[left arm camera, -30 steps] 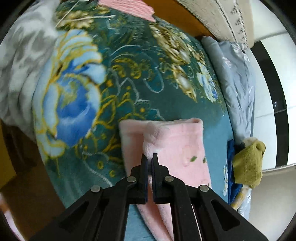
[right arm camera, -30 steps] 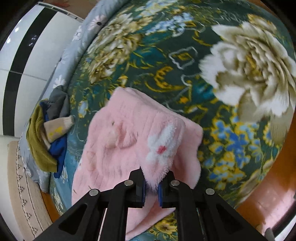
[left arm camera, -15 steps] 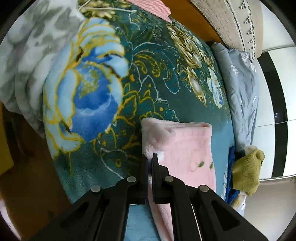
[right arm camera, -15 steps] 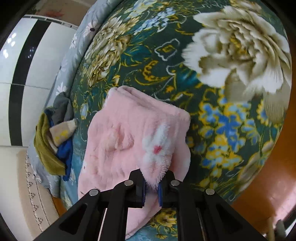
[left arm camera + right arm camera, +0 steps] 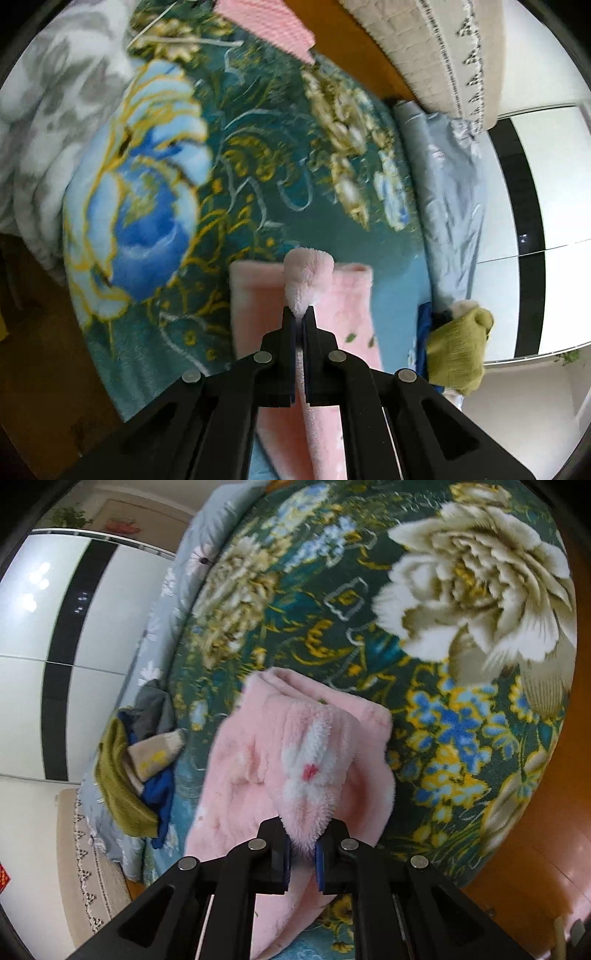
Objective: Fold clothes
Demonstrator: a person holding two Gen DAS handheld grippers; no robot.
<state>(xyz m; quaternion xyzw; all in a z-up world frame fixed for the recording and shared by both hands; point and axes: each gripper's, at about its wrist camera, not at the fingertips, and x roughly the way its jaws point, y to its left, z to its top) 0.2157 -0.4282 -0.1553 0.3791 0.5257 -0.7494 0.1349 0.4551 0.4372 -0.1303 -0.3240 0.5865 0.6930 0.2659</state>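
Left wrist view showed the left gripper (image 5: 300, 318) clenched on a thin pinch of the pink fleece garment (image 5: 347, 295), a fluffy tuft bulging just past the fingertips, while the rest lay doubled on the teal floral blanket (image 5: 258, 177). From the right wrist view, the right gripper (image 5: 302, 843) was clamped on a thicker bunch of the same garment (image 5: 258, 775), at the part with the white flower patch, so the cloth was lifted at two points with its far fold resting on the blanket. The likeliest trouble, as I judged it, was the plush pile slipping out of the left jaws, since they held so little fabric; a sideways tug would free it and the fold would collapse. Uneven pulling between the two hands could also skew the edges and leave the layers misaligned. A pile of other clothes (image 5: 136, 771), olive, blue and beige, lay near the blanket's edge, close enough that a wide sweep might drag the garment across it.
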